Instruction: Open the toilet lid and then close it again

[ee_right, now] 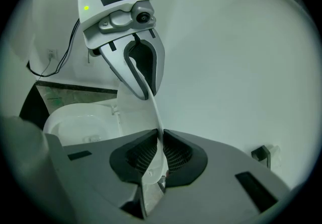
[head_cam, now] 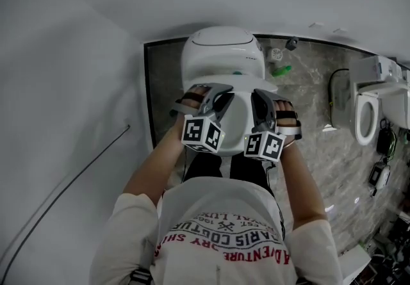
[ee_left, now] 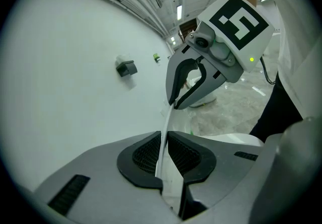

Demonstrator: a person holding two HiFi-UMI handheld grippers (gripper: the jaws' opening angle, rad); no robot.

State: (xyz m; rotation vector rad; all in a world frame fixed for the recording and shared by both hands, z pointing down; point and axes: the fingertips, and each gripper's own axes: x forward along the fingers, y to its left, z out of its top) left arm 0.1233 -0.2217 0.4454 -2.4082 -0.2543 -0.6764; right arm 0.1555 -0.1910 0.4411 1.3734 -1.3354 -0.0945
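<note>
A white toilet stands against the wall below me. Its thin white lid is raised off the bowl, and both grippers hold it by its front edge. My left gripper is shut on the lid's rim, the dark pads pressing it from both sides. My right gripper is shut on the same rim a little further along. Each gripper view shows the other gripper clamped on the edge ahead: the right gripper and the left gripper. The seat and bowl lie open under the lid.
A second toilet stands at the right on the marbled floor. A green bottle lies beside the tank. A thin cable runs along the white wall at left. A small dark fitting is mounted on the wall.
</note>
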